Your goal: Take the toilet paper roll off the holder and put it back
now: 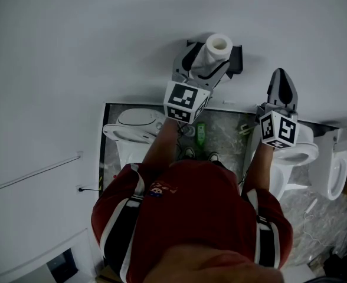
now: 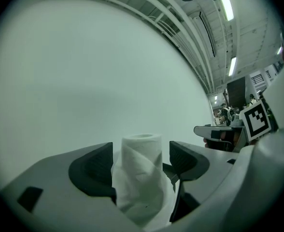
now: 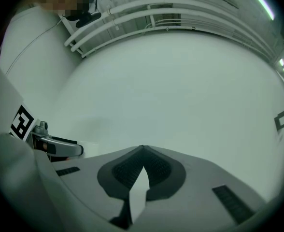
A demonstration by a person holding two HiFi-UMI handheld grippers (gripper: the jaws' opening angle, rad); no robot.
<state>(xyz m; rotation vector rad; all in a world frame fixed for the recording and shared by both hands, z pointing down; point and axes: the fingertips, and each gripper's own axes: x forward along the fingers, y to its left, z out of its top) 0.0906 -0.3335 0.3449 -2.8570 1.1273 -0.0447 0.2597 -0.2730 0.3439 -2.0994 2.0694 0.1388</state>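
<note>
Toilet paper roll (image 2: 142, 178) stands upright at the holder (image 1: 238, 61), between the left tool's (image 2: 141, 151) spread jaws, looks ungripped; right tool (image 3: 142, 151) sits alongside, jaws together.

A bathroom mock-up inside a big hall: toilets (image 1: 135, 125) line up below the left hand-held gripper (image 1: 206, 66), and strip lights (image 2: 227, 7) hang above the partition wall (image 2: 84, 81).

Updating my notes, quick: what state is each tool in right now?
Left tool: open, with the white toilet paper roll between its jaws, not gripped.
Right tool: closed, holding nothing.
</note>
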